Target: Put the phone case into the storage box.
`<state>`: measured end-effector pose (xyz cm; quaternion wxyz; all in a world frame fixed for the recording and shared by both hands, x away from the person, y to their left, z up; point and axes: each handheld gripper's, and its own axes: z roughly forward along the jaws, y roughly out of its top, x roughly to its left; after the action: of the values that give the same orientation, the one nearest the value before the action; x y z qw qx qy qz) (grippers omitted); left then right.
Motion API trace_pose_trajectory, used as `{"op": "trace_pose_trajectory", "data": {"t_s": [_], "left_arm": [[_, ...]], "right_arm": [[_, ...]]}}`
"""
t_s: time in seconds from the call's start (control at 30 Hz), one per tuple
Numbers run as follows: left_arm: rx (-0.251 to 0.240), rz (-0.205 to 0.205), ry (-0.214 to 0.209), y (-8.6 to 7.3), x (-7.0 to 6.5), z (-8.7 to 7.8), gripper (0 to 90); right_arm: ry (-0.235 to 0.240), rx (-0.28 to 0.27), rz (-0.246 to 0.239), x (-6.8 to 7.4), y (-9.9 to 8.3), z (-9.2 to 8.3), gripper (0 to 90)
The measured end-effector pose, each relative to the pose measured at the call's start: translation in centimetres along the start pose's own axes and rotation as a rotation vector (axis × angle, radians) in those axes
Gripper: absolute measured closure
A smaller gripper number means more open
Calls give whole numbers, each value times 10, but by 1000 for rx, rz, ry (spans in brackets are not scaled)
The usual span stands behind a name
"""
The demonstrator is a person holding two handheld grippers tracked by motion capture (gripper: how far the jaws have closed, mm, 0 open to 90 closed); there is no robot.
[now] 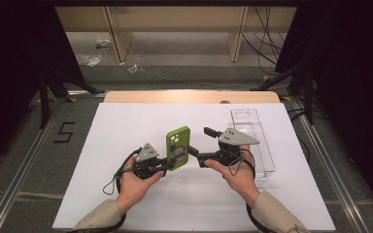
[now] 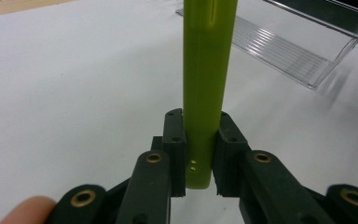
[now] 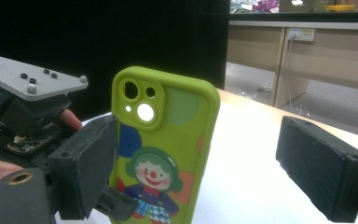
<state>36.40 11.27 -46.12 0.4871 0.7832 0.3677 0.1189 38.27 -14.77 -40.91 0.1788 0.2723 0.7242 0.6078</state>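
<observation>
Green phone case point(image 1: 178, 148) upright, clenched in my left gripper point(image 2: 199, 154); right gripper point(image 3: 214, 172) fingers spread. Shallow edge-grip: case could pivot, drop onto worktop point(image 1: 126, 131).

Left gripper point(image 1: 164, 164) grips upright green phone case point(image 1: 178, 147).

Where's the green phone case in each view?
High view: green phone case stands upright at centre, between the two grippers.
Left gripper view: seen edge-on, clamped between the left gripper's jaws.
Right gripper view: its printed back sits centre-left, between the right gripper's open jaws.
Shared landmark: white tabletop.
</observation>
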Motion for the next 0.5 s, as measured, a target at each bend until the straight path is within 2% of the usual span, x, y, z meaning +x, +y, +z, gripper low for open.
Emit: {"op": "trace_pose_trajectory", "data": {"t_s": [0.5], "left_arm": [[-5, -2, 20, 3, -8, 7, 771]], "right_arm": [[-18, -1, 5, 5, -1, 5, 121]]}}
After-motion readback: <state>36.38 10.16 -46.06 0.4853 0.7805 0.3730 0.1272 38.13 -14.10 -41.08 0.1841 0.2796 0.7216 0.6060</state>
